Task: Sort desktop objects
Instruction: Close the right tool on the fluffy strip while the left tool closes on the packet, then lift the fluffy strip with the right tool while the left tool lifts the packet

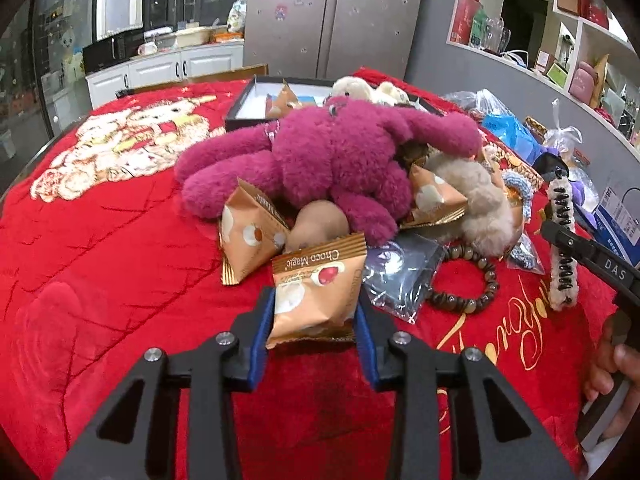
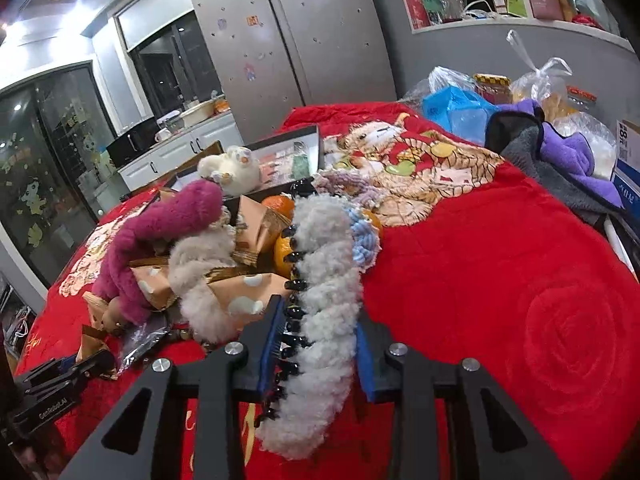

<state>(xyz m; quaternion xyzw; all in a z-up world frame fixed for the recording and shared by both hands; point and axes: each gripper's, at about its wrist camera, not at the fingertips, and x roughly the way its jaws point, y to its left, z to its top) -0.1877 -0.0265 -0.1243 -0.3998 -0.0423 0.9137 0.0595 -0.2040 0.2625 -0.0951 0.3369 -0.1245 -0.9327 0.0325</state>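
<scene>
With the Choco Magic packet pinched in the left gripper and the fluffy hair claw clamped in the right gripper above the red blanket's near edge, lift both straight up, clear of the pile, before carrying them toward the black box at the far edge.

A steel fridge stands behind, a black microwave sits on white cabinets, and wall shelves hold boxes.

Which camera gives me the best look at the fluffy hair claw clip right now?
The right wrist view: the fluffy hair claw clip fills the centre, clamped between the right gripper, its black teeth showing along the left side. The left wrist view shows the clip only small at the right edge, crossed by the gripper finger.
</scene>
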